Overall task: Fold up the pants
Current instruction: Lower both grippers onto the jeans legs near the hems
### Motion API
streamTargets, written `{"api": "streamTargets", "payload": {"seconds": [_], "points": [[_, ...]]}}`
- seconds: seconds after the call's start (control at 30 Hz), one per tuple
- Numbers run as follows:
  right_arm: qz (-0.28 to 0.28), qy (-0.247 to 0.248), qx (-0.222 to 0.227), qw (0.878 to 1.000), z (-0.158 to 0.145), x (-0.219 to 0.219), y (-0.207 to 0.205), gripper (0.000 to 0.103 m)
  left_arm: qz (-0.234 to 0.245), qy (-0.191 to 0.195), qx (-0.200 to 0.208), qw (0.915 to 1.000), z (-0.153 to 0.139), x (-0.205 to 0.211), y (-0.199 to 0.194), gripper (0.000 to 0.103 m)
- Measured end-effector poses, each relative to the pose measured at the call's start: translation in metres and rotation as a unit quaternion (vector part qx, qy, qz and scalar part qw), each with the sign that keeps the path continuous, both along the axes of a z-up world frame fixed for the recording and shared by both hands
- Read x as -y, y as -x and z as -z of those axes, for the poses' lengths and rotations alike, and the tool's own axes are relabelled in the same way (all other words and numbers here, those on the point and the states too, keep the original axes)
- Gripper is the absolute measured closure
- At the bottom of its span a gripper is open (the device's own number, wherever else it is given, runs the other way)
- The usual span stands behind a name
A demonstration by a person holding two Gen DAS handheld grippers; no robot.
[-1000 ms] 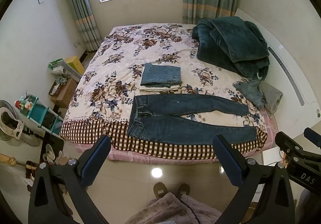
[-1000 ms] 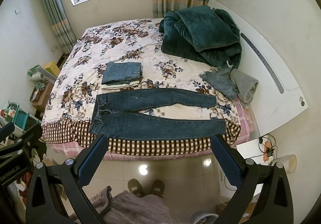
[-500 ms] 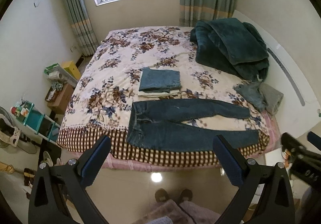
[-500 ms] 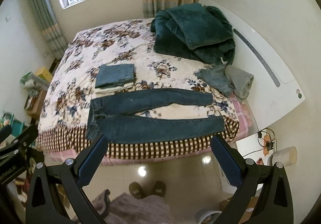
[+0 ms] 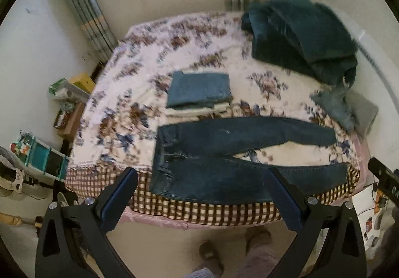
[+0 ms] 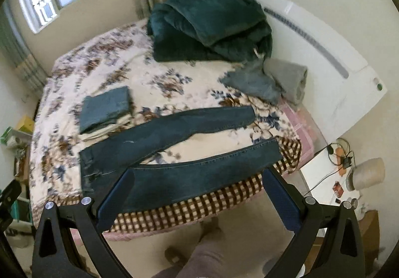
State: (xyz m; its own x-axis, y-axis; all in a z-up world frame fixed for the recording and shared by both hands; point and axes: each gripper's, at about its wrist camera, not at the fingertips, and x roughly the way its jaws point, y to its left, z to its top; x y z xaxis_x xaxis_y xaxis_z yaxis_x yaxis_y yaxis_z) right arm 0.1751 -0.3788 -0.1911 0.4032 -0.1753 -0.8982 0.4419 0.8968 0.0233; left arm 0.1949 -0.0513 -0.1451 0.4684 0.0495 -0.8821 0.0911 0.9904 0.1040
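Both grippers, left gripper [image 5: 199, 199] and right gripper [image 6: 197, 199], fingers wide, empty. Jeans [image 5: 224, 153] flat on bed [image 5: 139, 93] just beyond fingers. Denim soft, floppy, fairly heavy; likely pinch waistband and leg hems.

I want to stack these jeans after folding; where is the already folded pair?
The folded jeans lie mid-bed on a cream garment, just beyond the waist end of the spread-out jeans, in both views.

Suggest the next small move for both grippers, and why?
Probably bring both down to the near leg's edge. The jeans lie flat and unfolded on the bed, legs splayed apart. The left gripper and right gripper hang open off the fabric, so nothing is gripped for folding the near leg over the far one.
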Motion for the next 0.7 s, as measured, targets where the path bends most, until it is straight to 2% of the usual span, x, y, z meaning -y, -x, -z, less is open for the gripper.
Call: {"api": "streamTargets", "payload": {"seconds": [0.2, 0.27, 0.37, 0.47, 0.53, 0.57, 0.63, 0.7], "points": [[0.036, -0.084, -0.062, 0.994, 0.133, 0.104, -0.083, 0.000, -0.020, -0.035, -0.051, 0.9979, 0.087, 0.059, -0.070, 0.000], [0.054, -0.124, -0.090, 0.987, 0.190, 0.148, -0.111, 0.000, -0.028, -0.047, -0.073, 0.9959, 0.121, 0.075, -0.092, 0.000], [0.084, -0.143, -0.116, 0.979, 0.262, 0.201, -0.140, 0.000, -0.038, -0.045, -0.119, 0.9912, 0.184, 0.100, -0.124, 0.000], [0.124, -0.174, -0.136, 0.967, 0.343, 0.262, -0.166, 0.000, -0.034, -0.051, -0.147, 0.9873, 0.240, 0.127, -0.148, 0.000], [0.147, -0.189, -0.140, 0.961, 0.390, 0.295, -0.178, 0.001, -0.026, -0.052, -0.158, 0.9857, 0.283, 0.147, -0.163, 0.000], [0.157, -0.195, -0.143, 0.958, 0.403, 0.305, -0.176, 0.002, -0.025, -0.052, -0.162, 0.9850, 0.295, 0.153, -0.167, 0.000], [0.186, -0.225, -0.148, 0.945, 0.455, 0.333, -0.185, 0.003, -0.022, -0.046, -0.178, 0.9827, 0.337, 0.168, -0.178, 0.000], [0.210, -0.270, -0.143, 0.929, 0.491, 0.347, -0.188, 0.014, -0.017, -0.040, -0.189, 0.9809, 0.364, 0.177, -0.188, 0.000]]}}
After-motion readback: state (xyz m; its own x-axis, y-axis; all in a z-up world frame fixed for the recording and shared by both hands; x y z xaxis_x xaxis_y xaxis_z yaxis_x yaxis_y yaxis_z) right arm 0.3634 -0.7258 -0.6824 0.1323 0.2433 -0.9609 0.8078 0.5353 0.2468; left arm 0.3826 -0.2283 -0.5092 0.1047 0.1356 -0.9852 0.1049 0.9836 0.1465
